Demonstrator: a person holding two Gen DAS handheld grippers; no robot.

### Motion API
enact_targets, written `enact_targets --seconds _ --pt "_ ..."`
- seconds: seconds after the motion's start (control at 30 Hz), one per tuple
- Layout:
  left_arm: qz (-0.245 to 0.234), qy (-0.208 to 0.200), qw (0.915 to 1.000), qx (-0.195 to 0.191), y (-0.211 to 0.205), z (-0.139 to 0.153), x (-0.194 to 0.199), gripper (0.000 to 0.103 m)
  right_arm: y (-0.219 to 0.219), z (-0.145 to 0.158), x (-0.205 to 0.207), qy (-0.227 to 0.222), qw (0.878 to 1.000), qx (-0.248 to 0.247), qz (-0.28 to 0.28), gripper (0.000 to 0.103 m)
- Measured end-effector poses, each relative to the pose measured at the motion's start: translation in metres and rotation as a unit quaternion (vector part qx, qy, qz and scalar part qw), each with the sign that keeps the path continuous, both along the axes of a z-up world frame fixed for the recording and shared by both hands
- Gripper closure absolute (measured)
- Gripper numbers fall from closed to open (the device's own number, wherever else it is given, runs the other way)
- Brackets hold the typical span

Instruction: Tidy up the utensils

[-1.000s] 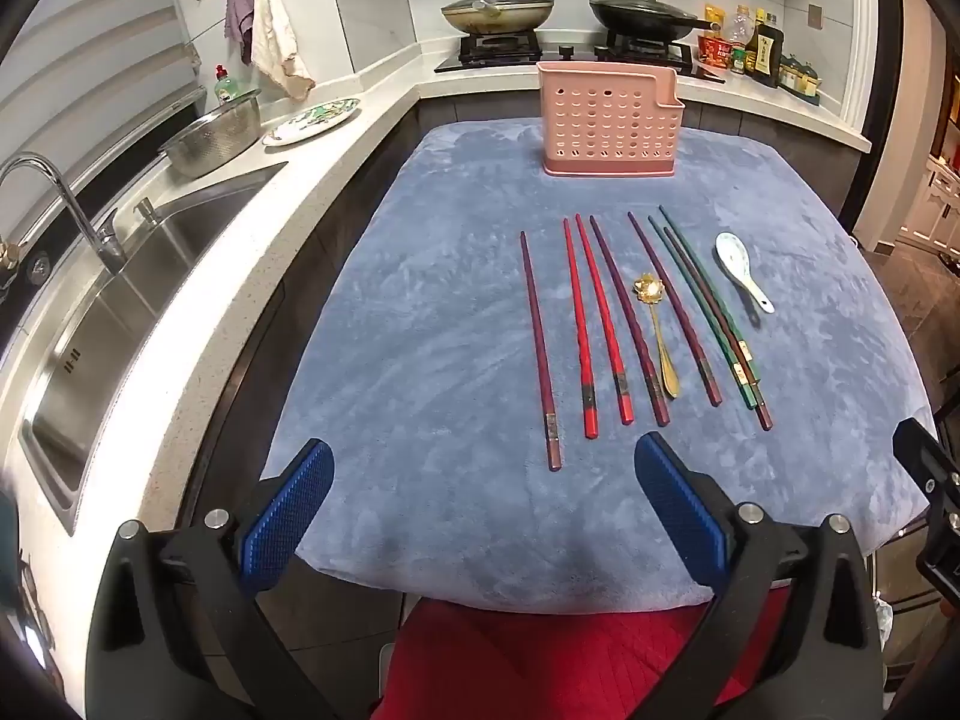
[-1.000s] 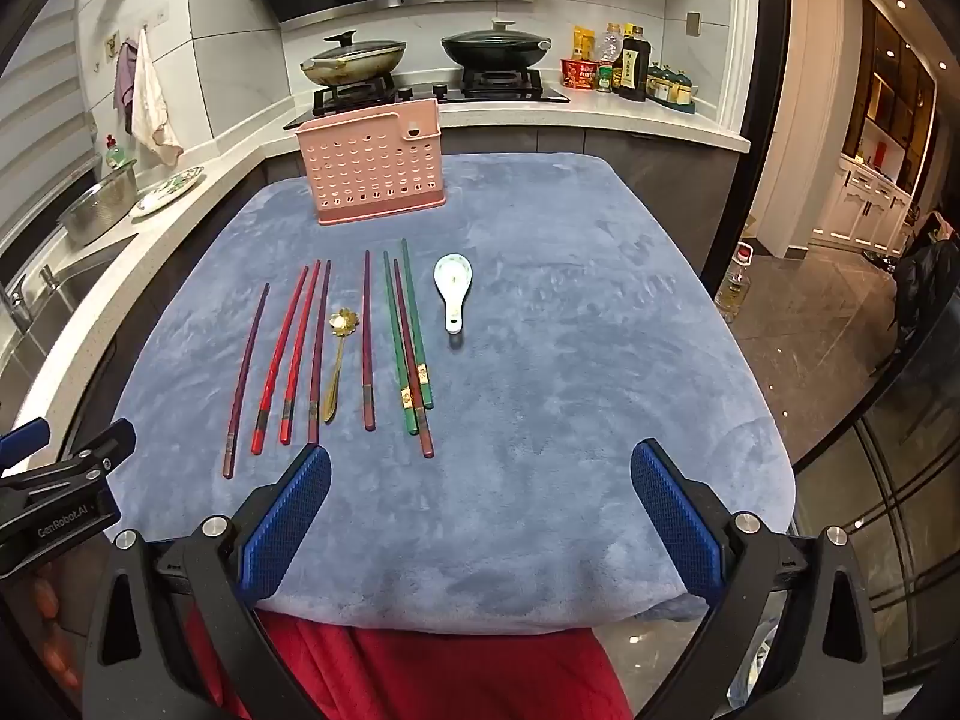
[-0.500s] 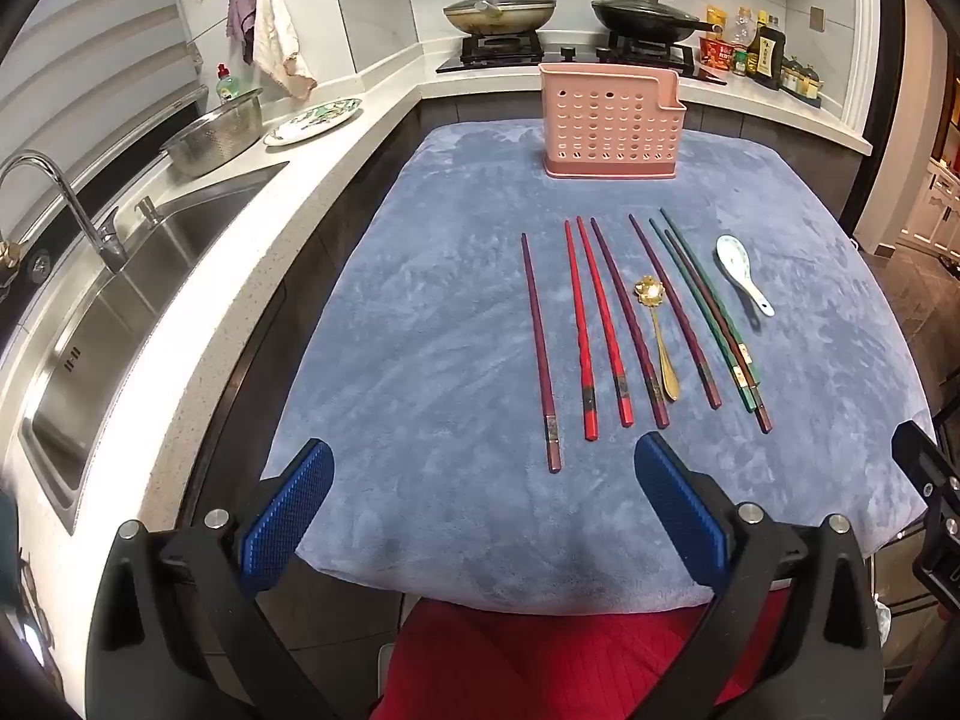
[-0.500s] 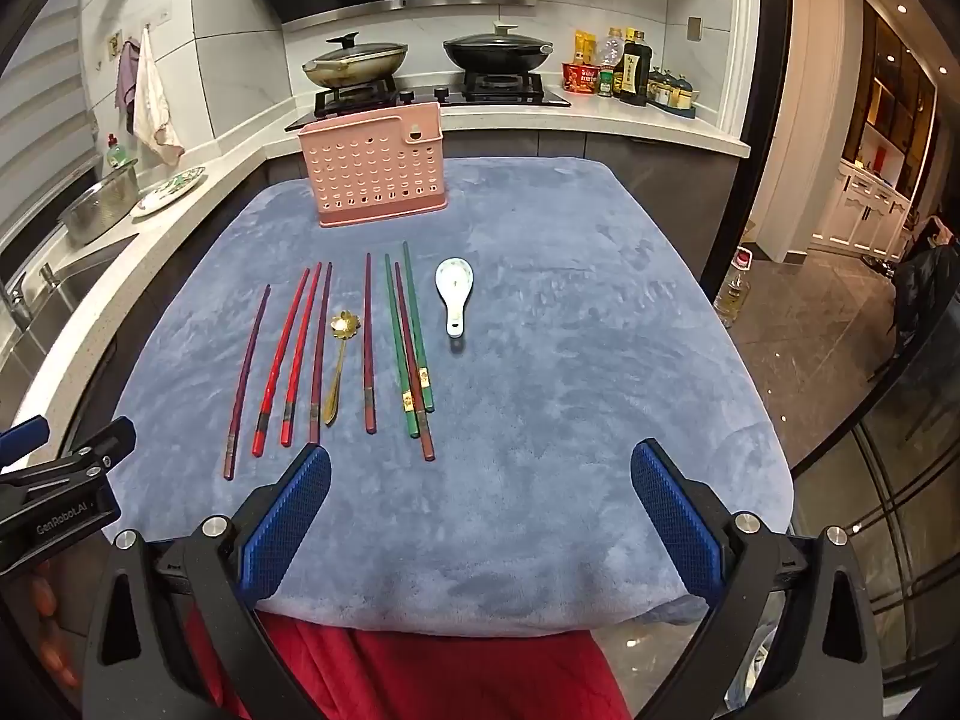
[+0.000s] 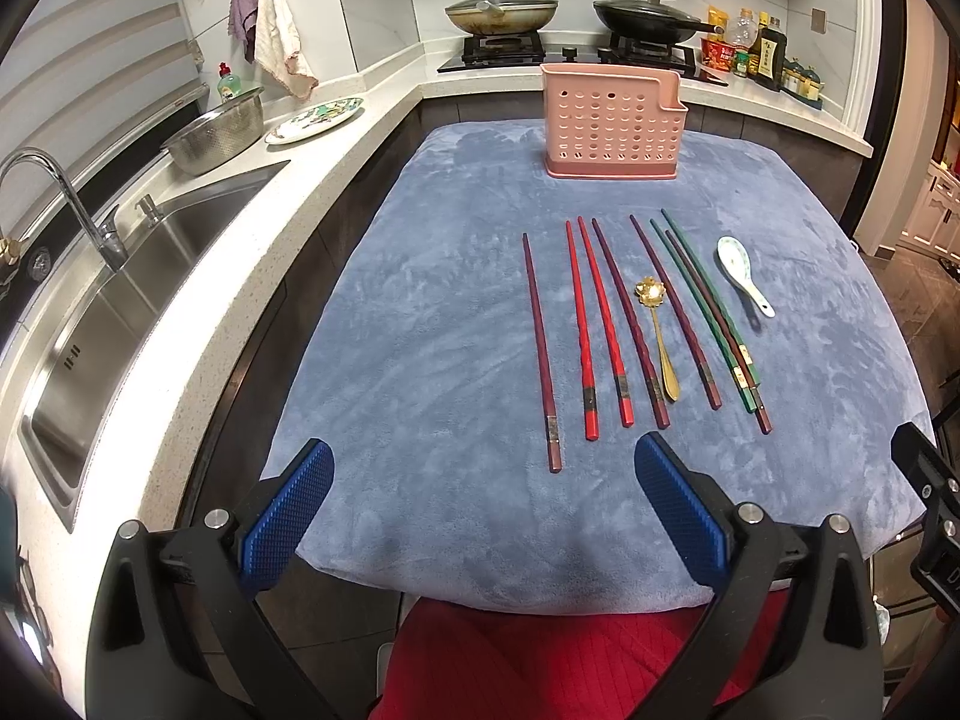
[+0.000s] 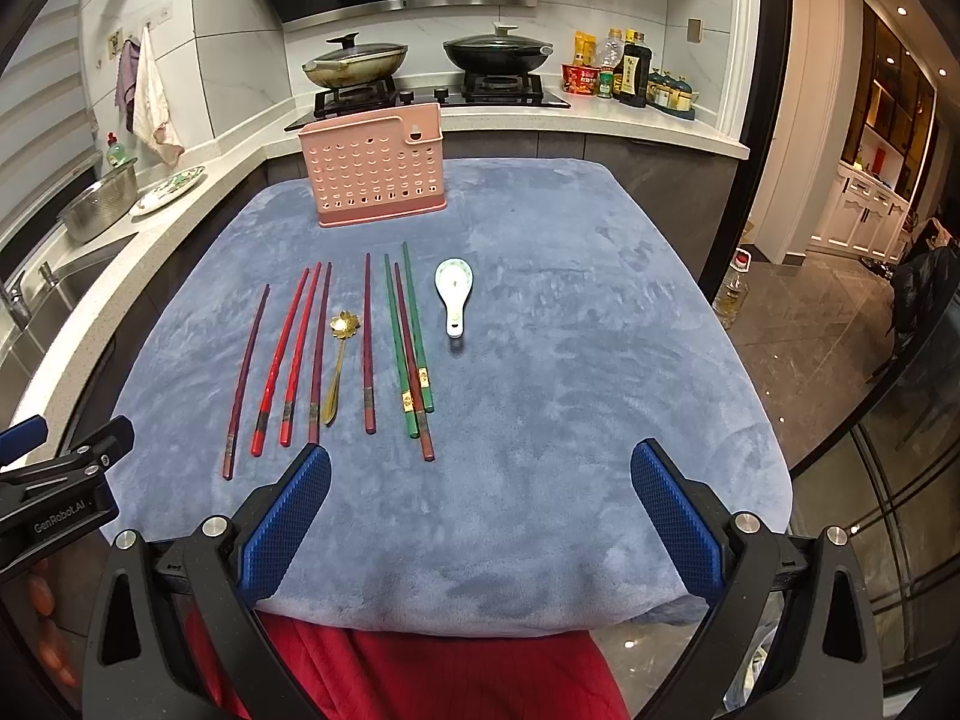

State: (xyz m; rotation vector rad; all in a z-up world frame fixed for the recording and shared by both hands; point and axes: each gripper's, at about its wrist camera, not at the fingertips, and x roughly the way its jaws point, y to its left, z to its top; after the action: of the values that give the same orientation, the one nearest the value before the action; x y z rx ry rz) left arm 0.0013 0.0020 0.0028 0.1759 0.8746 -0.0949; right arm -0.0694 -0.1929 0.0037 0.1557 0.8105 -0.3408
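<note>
Utensils all lie loose on the blue-grey cloth [image 5: 432, 312] covering the bench, in a rough row, handles toward the near edge. Leftmost is a lone dark maroon chopstick [image 5: 542, 354], then a red chopstick pair [image 5: 591, 330], another maroon stick, the gold spoon [image 5: 659, 336], another maroon stick, then a green chopstick pair [image 6: 403, 336] with one maroon stick lying between them, touching. White ceramic spoon [image 6: 454, 294] sits just beside the green pair on the right, bowl toward the far edge.

Pink perforated utensil holder [image 5: 612, 123] stands upright near the far edge of the cloth, well apart from the row. Nothing lies between row and holder.

Left gripper [image 5: 483, 510] hangs over the near edge, jaws spread wide, nothing between them; the lone maroon stick's handle end lies just ahead of it. Right gripper [image 6: 480, 510] also over the near edge, jaws wide apart and holding nothing; its left pad [image 6: 288, 516] is near the maroon stick handle ends.

Around: sink [image 5: 138, 276] and faucet along the left counter, steel colander [image 5: 219, 132], patterned plate [image 5: 315, 120], two lidded pans on the hob behind the holder, condiment bottles [image 6: 624, 72] at the right end of the back counter. Red quilted fabric [image 5: 540, 660] shows below the near edge.
</note>
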Motion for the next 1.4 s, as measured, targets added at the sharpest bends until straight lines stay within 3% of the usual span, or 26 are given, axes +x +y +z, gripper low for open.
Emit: enact_targets --seconds 1.4 --pt "0.003 0.003 1.0 -0.004 0.0044 -0.0012 -0.0003 0.007 0.0001 0.0006 -0.0005 -0.001 1.0 -0.001 0.001 0.007"
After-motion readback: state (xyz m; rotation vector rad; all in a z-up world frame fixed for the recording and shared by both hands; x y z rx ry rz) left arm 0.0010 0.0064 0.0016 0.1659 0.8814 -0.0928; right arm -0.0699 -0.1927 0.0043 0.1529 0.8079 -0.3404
